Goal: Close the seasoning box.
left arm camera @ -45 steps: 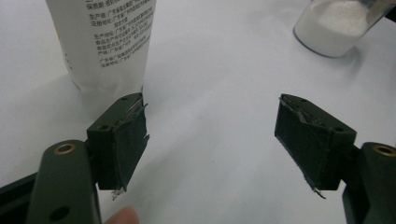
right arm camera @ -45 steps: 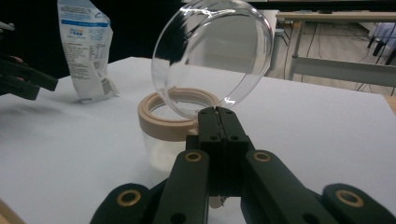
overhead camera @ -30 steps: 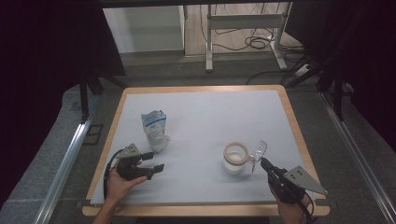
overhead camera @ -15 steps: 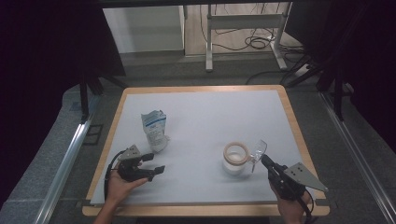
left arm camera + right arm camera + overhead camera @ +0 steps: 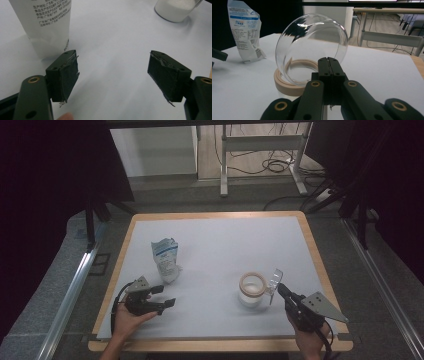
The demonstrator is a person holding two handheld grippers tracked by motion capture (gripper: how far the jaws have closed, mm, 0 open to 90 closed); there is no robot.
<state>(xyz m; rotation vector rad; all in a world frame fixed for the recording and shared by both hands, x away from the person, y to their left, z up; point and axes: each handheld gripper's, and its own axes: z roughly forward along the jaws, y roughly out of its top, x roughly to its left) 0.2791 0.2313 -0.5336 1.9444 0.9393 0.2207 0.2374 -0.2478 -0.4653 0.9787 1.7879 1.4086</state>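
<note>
A white printed pouch (image 5: 166,260) stands left of the table's middle. Just below it my left gripper (image 5: 164,296) lies low over the white mat, jaws wide open and empty. In the left gripper view the pouch (image 5: 47,22) rises beyond the left jaw and the jar (image 5: 176,8) of white powder sits far right. The glass jar (image 5: 252,289) has a pale wooden rim (image 5: 284,80). Its clear domed lid (image 5: 274,279) stands on edge beside the rim, with my right gripper (image 5: 280,289) shut on the lid's lower edge. The dome (image 5: 312,47) rises straight ahead of the closed jaws (image 5: 328,60).
The white mat lies on a table with a wooden border (image 5: 315,250). Dark curtains hang on both sides, and a metal rail (image 5: 70,290) runs along the left. Desk legs and cables (image 5: 265,165) stand on the floor beyond the far edge.
</note>
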